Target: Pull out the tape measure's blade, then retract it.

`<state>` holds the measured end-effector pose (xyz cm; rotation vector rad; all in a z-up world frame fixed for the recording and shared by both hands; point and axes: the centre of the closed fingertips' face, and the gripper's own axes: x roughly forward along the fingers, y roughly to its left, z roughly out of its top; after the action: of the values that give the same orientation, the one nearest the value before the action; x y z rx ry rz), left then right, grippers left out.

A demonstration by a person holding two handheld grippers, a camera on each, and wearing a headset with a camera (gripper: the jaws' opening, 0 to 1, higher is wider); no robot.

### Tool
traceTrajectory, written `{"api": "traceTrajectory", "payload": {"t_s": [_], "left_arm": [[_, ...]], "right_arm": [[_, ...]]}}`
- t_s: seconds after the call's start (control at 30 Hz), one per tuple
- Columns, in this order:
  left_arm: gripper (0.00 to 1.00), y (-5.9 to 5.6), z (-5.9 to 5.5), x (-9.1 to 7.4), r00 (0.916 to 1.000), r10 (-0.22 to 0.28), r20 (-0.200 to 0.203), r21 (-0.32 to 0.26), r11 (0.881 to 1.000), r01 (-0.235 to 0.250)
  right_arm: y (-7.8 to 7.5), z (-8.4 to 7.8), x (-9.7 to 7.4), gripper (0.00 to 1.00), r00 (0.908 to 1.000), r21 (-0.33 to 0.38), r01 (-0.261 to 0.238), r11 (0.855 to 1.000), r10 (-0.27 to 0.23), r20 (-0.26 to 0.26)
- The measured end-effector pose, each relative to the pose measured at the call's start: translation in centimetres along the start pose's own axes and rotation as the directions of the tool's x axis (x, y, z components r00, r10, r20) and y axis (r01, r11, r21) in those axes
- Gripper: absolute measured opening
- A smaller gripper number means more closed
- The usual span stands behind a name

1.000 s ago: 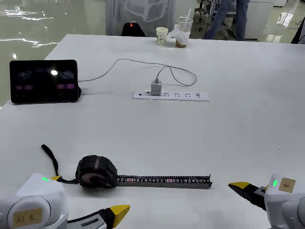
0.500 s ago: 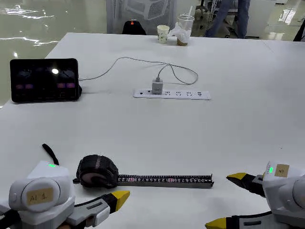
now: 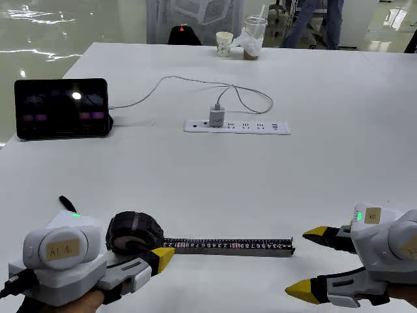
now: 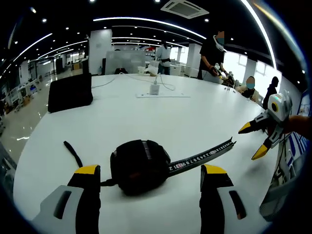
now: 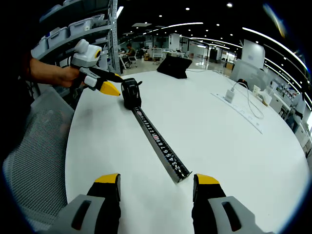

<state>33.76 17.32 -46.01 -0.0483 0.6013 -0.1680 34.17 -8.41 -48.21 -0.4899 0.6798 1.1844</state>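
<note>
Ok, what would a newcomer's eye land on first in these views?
The black round-cased tape measure near the front edge of the white table, its blade pulled out flat along the tabletop. The yellow-tipped left tool is open at the case, and the right tool is open just off the blade's free end. Farther back, a dark tablet on a stand sits at the left and a white power strip lies mid-table.

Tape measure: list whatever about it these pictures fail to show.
- Head view: the left gripper covers the near edge of the case and most of the strap.
- Head view: numerals on the blade are too small to read.
- Right gripper view: the case is far off, its details too small.
</note>
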Motion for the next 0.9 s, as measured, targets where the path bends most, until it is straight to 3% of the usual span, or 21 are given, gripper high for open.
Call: {"api": "traceTrajectory", "payload": {"t_s": [0.37,0.9], "left_arm": [[0.73,0.7,0.2,0.9,0.9992,0.036,-0.019,-0.019,0.999,-0.036],[0.64,1.4,-0.1,1.8,0.9968,0.066,-0.046,-0.075,0.995,-0.069]], "right_arm": [[-1.3,-0.4,0.7,0.5,0.9989,-0.066,-0.031,0.997,0.029,-0.036],[-2.7,-1.3,1.9,0.35,0.9919,-0.177,-0.09,0.98,0.072,-0.104]]}}
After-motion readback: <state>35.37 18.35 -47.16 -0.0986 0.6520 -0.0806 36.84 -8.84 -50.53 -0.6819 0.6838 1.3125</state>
